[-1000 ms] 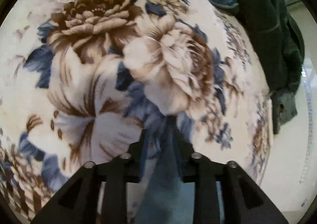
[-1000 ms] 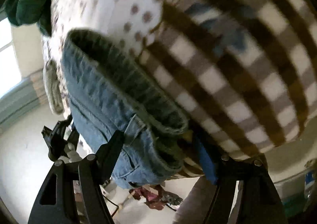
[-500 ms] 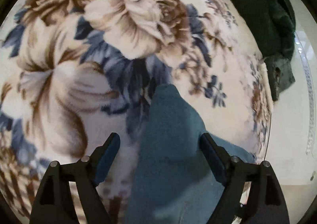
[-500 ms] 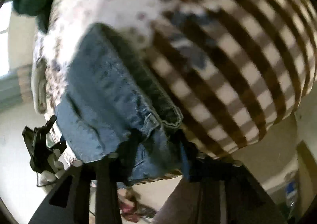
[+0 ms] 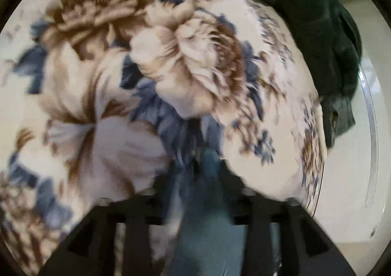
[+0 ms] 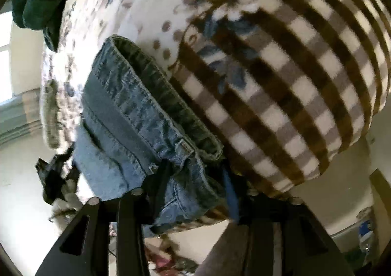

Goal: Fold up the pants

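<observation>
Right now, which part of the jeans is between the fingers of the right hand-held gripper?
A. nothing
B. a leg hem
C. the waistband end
C: the right hand-held gripper closes on the jeans at the waistband, near a belt loop.

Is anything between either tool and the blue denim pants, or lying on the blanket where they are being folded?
Nothing visible. The right tool is shut on the blue denim pants at the waistband, and the left tool pinches their fabric. The dark green garment lies apart at the floral fleece blanket's far edge.
</observation>
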